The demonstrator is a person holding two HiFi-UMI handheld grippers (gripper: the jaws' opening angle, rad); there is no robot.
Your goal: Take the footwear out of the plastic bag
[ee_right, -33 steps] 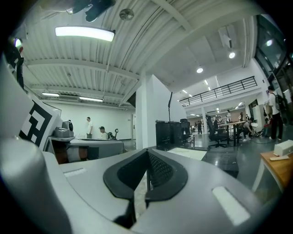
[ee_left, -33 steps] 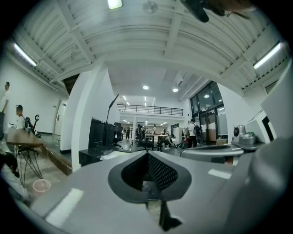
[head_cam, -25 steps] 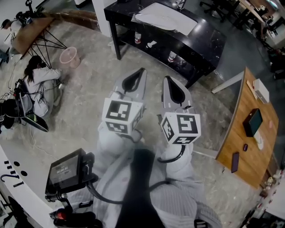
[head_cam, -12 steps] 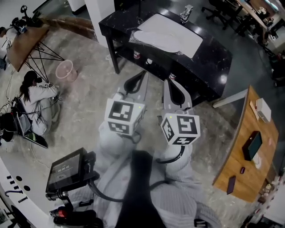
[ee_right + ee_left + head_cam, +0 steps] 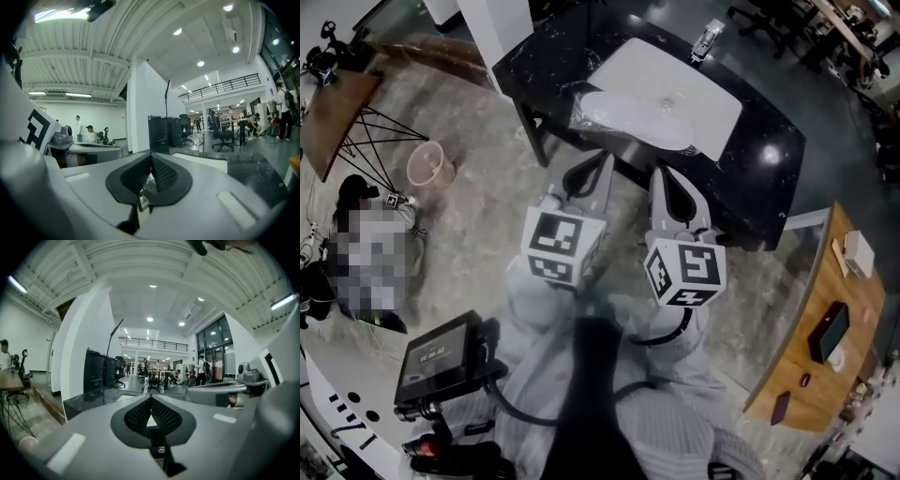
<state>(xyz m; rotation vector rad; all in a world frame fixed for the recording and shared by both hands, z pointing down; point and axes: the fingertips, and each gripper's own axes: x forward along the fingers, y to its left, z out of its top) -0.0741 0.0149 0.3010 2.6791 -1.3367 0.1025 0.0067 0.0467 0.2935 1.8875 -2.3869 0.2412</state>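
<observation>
A clear plastic bag [image 5: 623, 120] with pale footwear inside lies on a white mat [image 5: 684, 89] on the black table [image 5: 769, 159]. The bag sits at the mat's near-left edge. My left gripper [image 5: 598, 159] and right gripper [image 5: 662, 174] are held side by side in front of the table's near edge, pointing at it, short of the bag. Both are shut with nothing between the pads. In the left gripper view the left gripper [image 5: 151, 400] shows its dark pads pressed together. The right gripper [image 5: 151, 158] looks the same in the right gripper view.
A white pillar [image 5: 492, 28] stands at the table's left end. A pink bin [image 5: 425, 164] and a seated person [image 5: 366, 262] are on the floor at the left. A wooden desk [image 5: 825, 319] stands at the right. A small device [image 5: 708, 37] lies at the table's far edge.
Both grippers, still shut and side by side, have been carried forward toward the black table. The table, mat and bag now sit closer and lower in the head view.
</observation>
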